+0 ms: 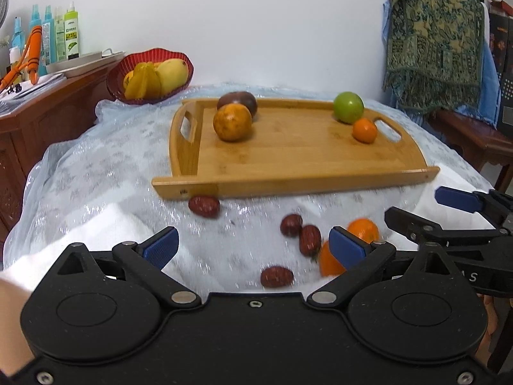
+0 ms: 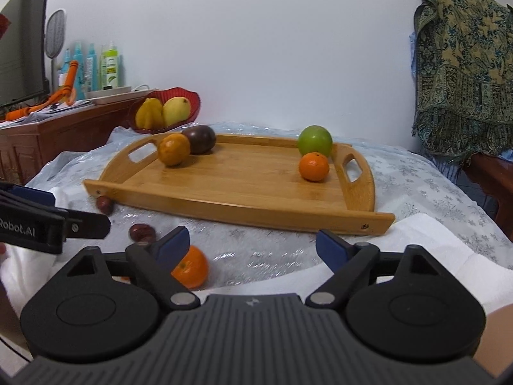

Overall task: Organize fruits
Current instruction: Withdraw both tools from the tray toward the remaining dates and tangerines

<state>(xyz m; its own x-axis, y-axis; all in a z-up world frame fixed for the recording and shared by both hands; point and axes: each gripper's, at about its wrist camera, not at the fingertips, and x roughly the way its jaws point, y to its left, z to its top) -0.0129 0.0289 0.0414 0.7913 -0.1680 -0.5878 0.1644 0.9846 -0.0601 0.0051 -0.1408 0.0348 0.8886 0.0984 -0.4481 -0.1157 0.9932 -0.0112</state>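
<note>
Left wrist view shows four dark red wrinkled dates [image 1: 300, 224] and two small orange mandarins [image 1: 364, 229] loose on my clear-plastic-covered white tablecloth [image 1: 96, 192], just past my left tongs [image 1: 253, 243], whose blue pads stand spread with nothing between them. One mandarin sits partly behind the right-hand pad. My right tongs [image 2: 251, 245] are also spread and empty; a mandarin lies just beside their left-hand pad. Beyond the loose fruit lies the bamboo tray with cut-out handles [image 1: 320, 183], carrying a dull orange citrus [image 1: 232, 122] touching a dark purple round fruit [image 1: 239, 101] at one end, and a green apple [image 1: 348, 107] beside a small orange mandarin on the tray [image 1: 364, 130] at the other. Farther back a red woven basket [image 1: 179, 56] holds yellow fruit.
</note>
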